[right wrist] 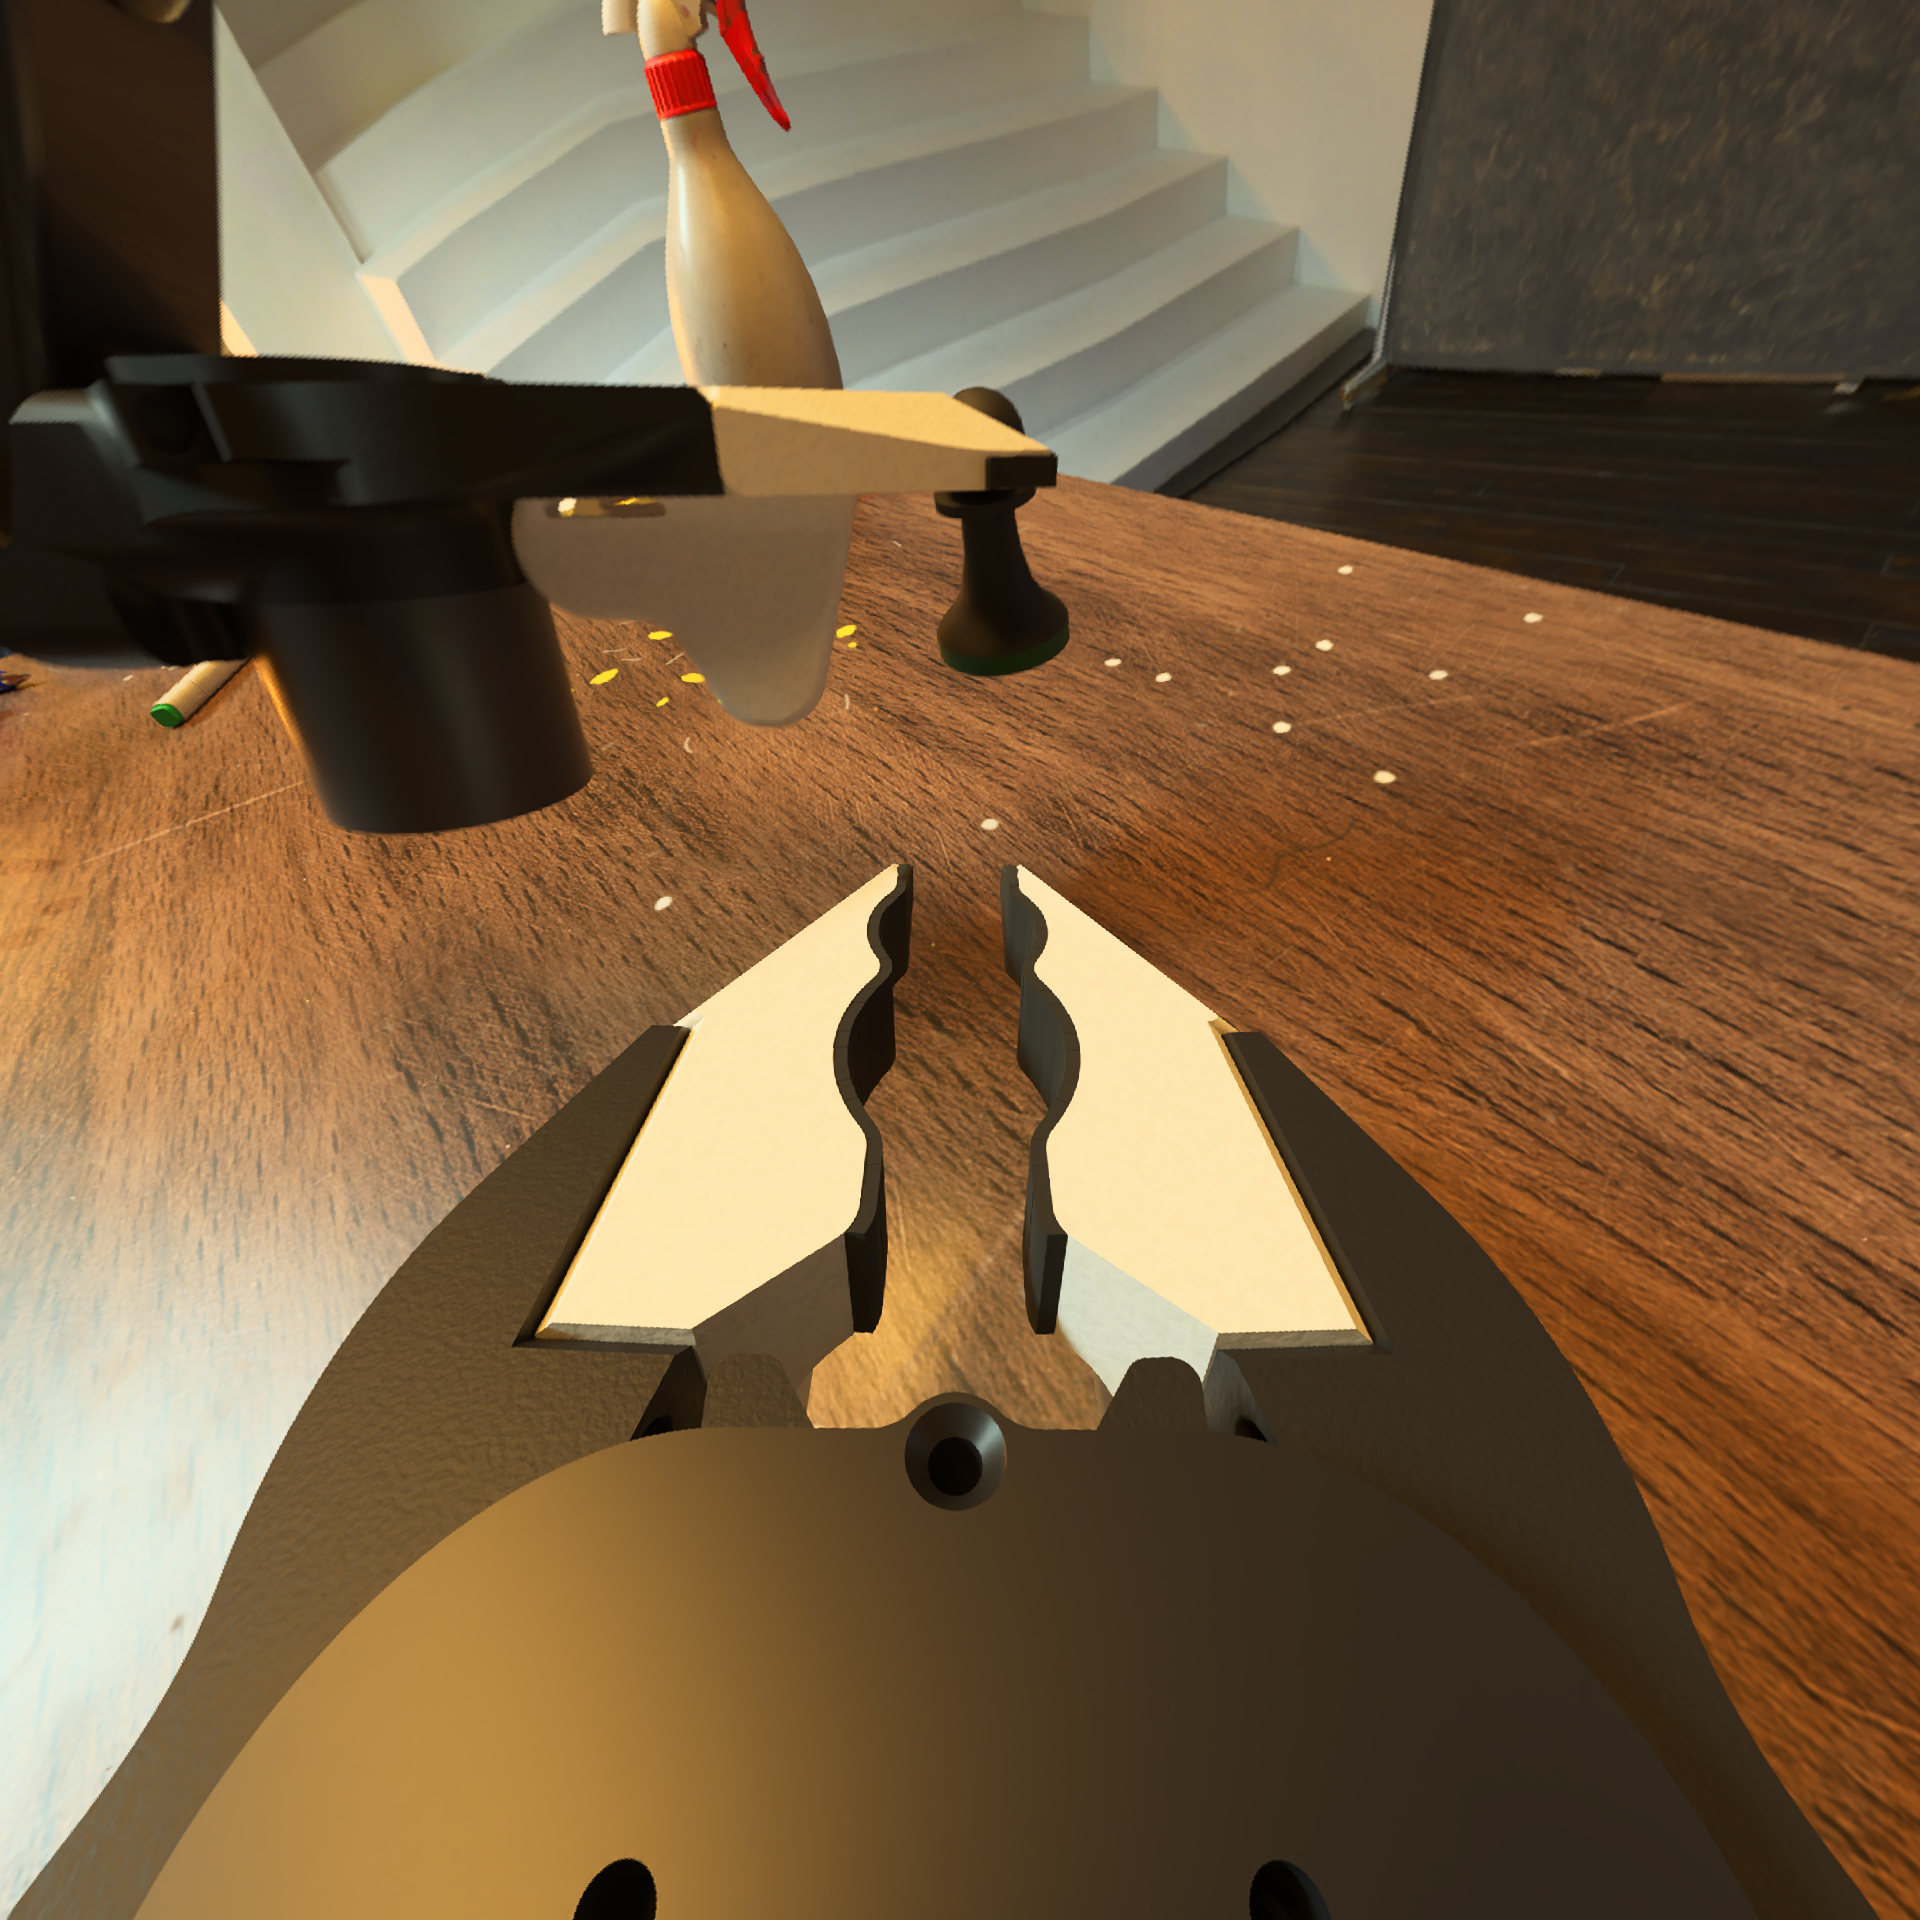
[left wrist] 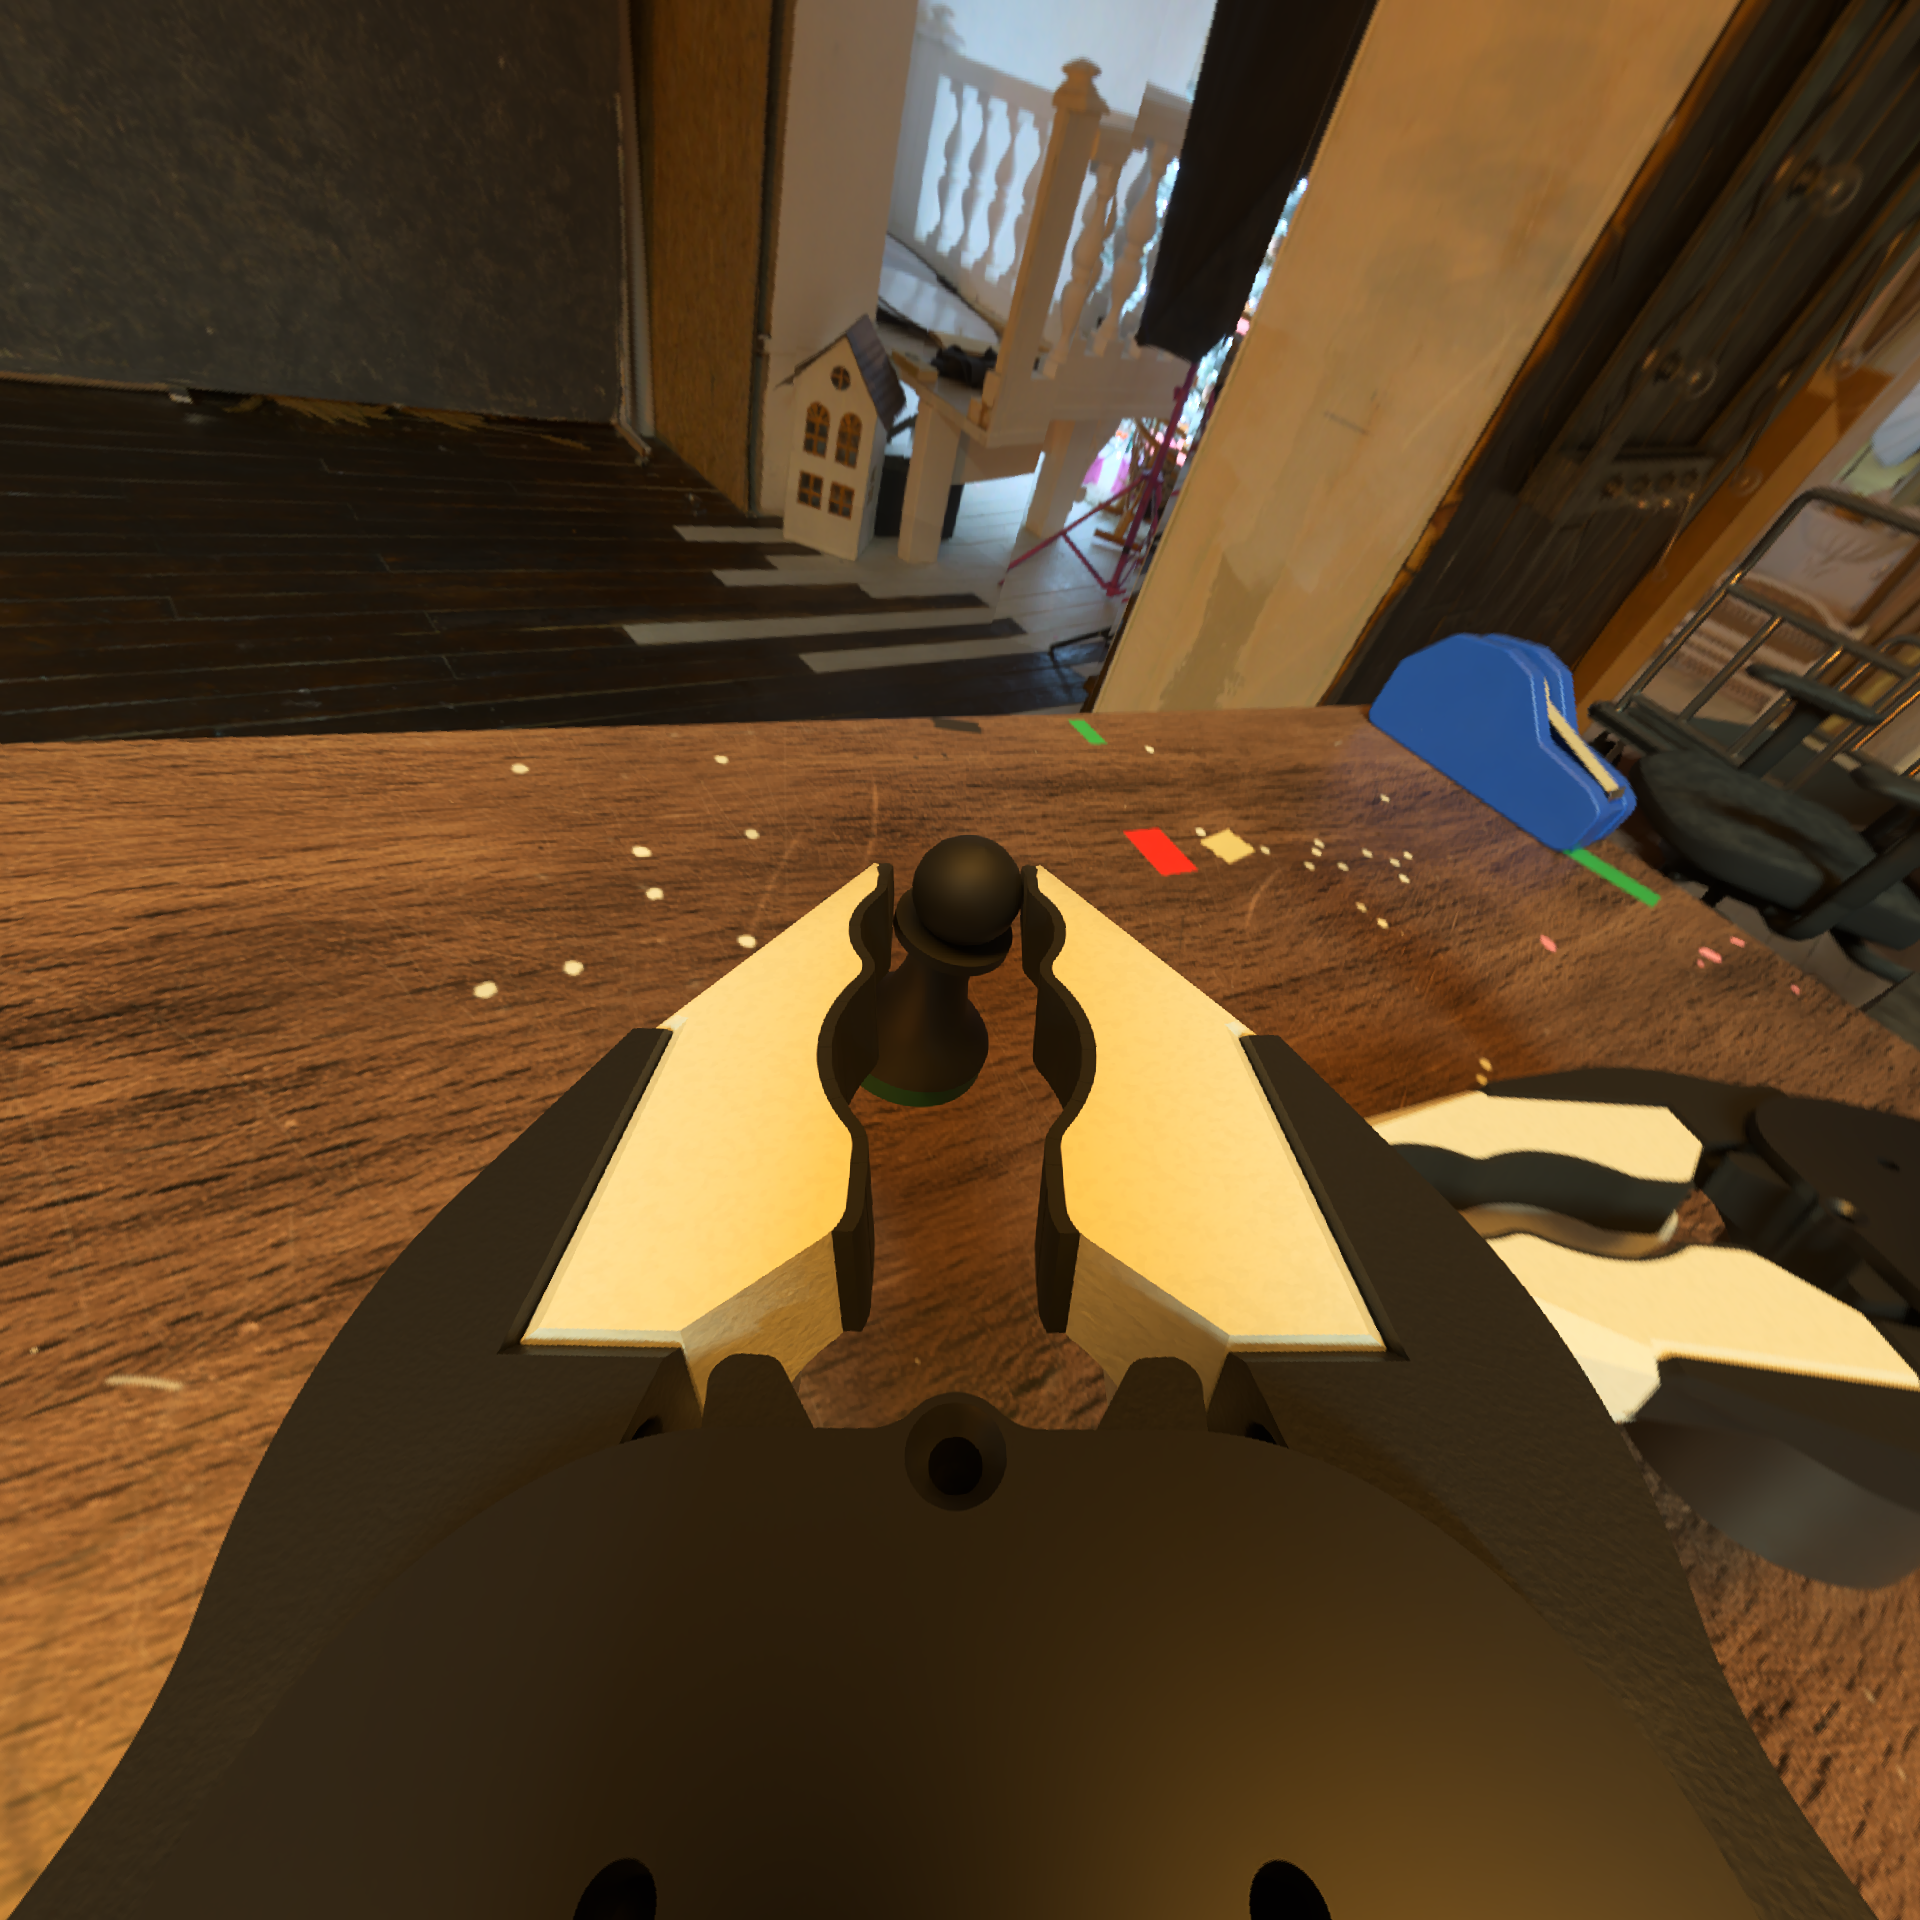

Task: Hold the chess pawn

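Pinched near its round head between the left gripper's (left wrist: 958, 894) fingertips, the black chess pawn (left wrist: 940, 977) seemed to hang just above the wooden table (left wrist: 312, 1039). With so little held, it could tip or slip out. Only the right wrist view showed the spray bottle (right wrist: 743, 270) behind it, while the right gripper (right wrist: 956, 883) waited nearby, spread and empty.
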